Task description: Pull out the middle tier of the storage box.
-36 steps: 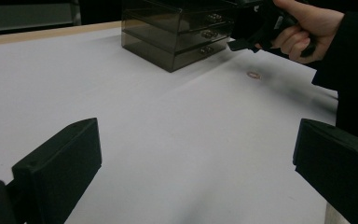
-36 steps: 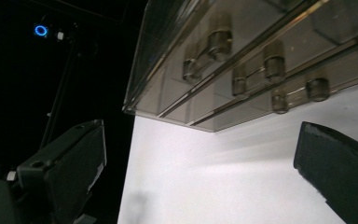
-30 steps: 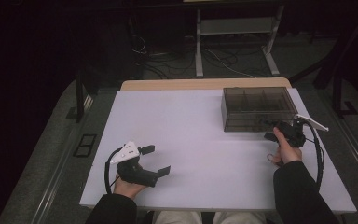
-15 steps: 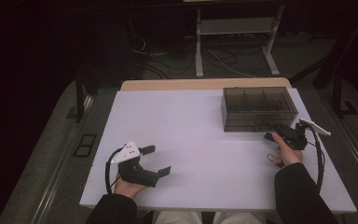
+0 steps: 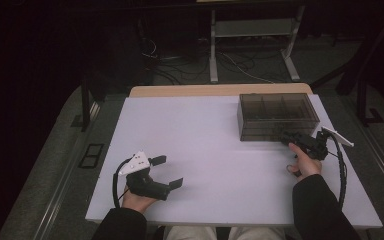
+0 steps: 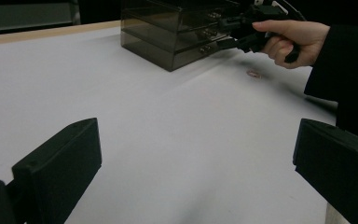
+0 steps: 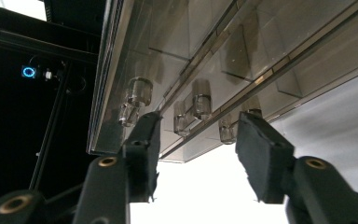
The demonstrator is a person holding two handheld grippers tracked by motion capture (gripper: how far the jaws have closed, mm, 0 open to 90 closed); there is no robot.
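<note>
Smoky clear drawer box, one; right gripper fingers closing around middle knob, untouched; left gripper fingers wide.

White table w/ smoky drawer box (far right corner)

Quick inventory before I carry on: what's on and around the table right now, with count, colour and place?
Drawer box: one, smoky clear plastic, far right of the table.
Drawer knobs: three, clear, on the box front between the right gripper's fingers.
Small mark: one, reddish, on the tabletop near the right hand; too small to identify.
Table: one, white top with a wooden far edge.
Metal stand: one, light grey, on the floor behind the table.
Left gripper: black, fingers wide apart, near left of the table, holding nothing.
Right gripper: black, fingers just closing around the middle knob, not yet pressing.
</note>
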